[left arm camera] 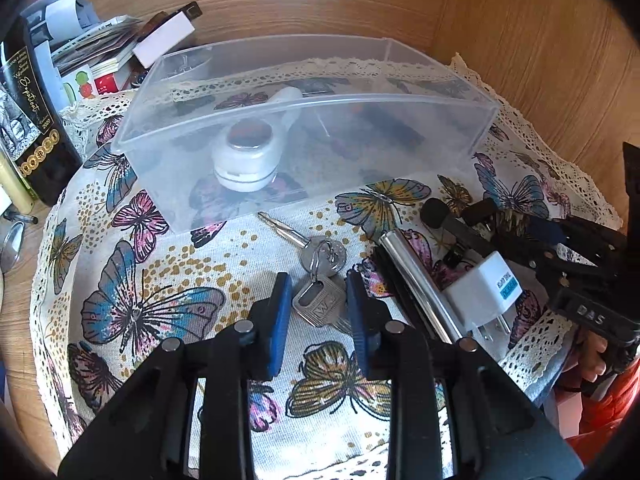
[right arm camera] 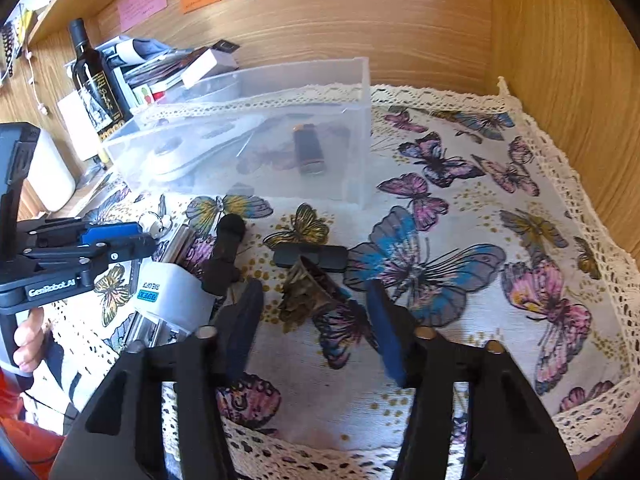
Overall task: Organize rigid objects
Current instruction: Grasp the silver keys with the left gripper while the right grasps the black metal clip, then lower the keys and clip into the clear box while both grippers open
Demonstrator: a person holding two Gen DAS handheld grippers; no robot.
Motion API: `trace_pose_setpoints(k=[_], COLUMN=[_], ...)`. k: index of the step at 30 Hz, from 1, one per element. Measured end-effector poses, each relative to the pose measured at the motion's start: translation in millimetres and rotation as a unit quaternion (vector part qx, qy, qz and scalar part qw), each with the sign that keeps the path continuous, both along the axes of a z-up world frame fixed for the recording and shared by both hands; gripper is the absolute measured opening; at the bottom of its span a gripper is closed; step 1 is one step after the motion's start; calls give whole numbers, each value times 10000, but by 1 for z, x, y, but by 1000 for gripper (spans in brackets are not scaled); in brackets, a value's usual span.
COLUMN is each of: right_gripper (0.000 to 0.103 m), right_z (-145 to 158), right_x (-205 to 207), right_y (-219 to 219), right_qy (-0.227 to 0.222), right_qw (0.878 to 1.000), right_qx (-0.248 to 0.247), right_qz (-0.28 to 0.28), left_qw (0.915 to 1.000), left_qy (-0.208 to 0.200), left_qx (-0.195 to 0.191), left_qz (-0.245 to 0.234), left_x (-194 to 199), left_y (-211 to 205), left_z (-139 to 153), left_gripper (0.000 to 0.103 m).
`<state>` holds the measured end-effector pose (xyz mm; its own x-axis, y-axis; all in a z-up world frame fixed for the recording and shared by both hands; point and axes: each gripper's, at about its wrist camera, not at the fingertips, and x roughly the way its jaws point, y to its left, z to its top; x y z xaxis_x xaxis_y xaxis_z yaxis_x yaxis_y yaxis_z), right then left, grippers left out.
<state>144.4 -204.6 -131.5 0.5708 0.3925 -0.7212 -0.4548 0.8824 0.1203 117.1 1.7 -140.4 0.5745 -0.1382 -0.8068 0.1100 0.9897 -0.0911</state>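
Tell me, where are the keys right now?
In the left wrist view the keys lie on the butterfly cloth between the open left gripper fingers, just before the clear box.

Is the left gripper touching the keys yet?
Apart. In the left wrist view the left gripper is open and the keys lie between its blue pads with cloth showing on both sides.

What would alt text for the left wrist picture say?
An open left gripper straddles a bunch of keys on a butterfly-print cloth. Behind them is a clear plastic box holding a white round gadget; a white plug adapter lies to the right.
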Motion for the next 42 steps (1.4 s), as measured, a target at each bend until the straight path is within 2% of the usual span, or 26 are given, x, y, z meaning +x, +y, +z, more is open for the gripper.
trace_pose_setpoints(k=[1, 4, 8, 15, 18, 24, 31, 37, 42], right_gripper=[33, 32, 32, 32, 32, 32, 32, 32, 32], right_z=[-1, 0, 6, 26, 37, 59, 79, 95, 102], right_x=[0, 0, 0, 2, 3, 8, 14, 19, 31], right_y=[1, 2, 2, -4, -3, 9, 19, 30, 37], right_qy=[-15, -77, -180, -494, -680, -1061, -1336, -1576, -1643], right_qw=[10000, 10000, 9998, 9983, 9970, 9938, 9903, 9867, 9854], right_qx=[-27, 24, 61, 160, 231, 300, 373, 401, 444], right_qz=[-17, -38, -99, -247, -277, -163, -73, 27, 94], left_qw=[10000, 9997, 9994, 9969, 9949, 9898, 9837, 9791, 9800], left_qy=[-17, -83, -329, -756, -953, -1403, -1785, -2021, -1966], left_qx=[-20, -217, -126, -230, -308, -207, -165, -156, -270], left_qz=[-11, 13, 44, 47, 69, 114, 162, 181, 171], left_x=[-2, -6, -11, -17, -18, -19, -13, -1, 18], left_y=[0, 4, 4, 7, 12, 15, 15, 9, 7], left_z=[1, 6, 19, 48, 63, 92, 113, 127, 130], left_gripper=[28, 28, 28, 27, 27, 27, 27, 27, 27])
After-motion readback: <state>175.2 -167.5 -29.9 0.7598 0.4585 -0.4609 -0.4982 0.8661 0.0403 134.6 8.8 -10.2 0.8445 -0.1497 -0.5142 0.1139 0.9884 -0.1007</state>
